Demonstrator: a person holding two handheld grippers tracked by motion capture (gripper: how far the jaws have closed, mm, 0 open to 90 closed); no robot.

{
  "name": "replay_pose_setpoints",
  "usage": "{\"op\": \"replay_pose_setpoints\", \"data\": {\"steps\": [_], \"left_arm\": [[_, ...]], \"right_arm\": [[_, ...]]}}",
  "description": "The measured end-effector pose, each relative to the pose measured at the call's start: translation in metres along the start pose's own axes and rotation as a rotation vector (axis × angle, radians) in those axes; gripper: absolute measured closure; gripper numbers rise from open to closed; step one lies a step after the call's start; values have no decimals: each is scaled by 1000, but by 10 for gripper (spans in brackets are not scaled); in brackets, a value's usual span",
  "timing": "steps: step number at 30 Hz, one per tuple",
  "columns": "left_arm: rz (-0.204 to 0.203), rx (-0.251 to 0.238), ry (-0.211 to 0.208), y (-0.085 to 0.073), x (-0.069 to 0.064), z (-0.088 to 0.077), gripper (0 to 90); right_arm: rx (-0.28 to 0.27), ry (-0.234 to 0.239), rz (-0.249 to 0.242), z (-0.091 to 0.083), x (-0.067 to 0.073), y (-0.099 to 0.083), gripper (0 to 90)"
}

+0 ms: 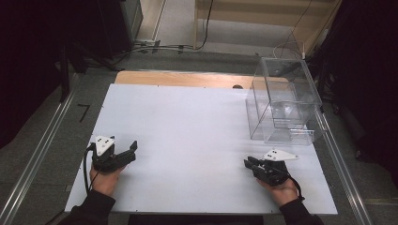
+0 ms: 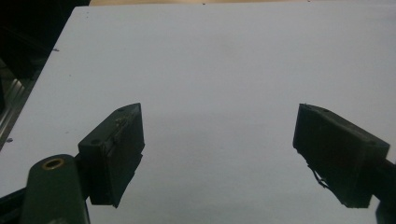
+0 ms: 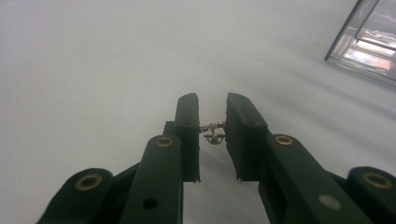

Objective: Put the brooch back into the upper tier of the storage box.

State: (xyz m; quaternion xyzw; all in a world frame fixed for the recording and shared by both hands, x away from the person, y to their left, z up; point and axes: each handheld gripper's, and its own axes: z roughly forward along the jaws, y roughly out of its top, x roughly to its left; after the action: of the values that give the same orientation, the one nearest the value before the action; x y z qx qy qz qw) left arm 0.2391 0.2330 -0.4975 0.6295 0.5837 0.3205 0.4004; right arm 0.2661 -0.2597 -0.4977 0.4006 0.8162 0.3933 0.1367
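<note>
My right gripper (image 3: pixel 212 100) is shut on a tiny gold-coloured metal piece (image 3: pixel 213 131), pinched between its two black pads just above the white table sheet (image 3: pixel 116 56). In the high view the right gripper (image 1: pixel 248 162) lies low near the sheet's front right, pointing left, held by a hand. My left gripper (image 2: pixel 219 121) stands open, with only bare white sheet between its jaws. It sits at the front left in the high view (image 1: pixel 132 149), pointing right.
A clear plastic box (image 1: pixel 283 101) with a small drawer stands at the back right of the white sheet (image 1: pixel 187 122); its corner (image 3: pixel 369 42) shows in the right gripper view. Metal rails run along both sides of the table.
</note>
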Motion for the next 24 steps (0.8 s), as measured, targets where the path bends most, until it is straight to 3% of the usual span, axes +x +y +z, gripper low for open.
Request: {"op": "replay_pose_setpoints", "data": {"steps": [24], "left_arm": [[2, -1, 0, 0, 0, 0, 174]], "right_arm": [[-67, 31, 6, -25, 6, 10, 728]]}}
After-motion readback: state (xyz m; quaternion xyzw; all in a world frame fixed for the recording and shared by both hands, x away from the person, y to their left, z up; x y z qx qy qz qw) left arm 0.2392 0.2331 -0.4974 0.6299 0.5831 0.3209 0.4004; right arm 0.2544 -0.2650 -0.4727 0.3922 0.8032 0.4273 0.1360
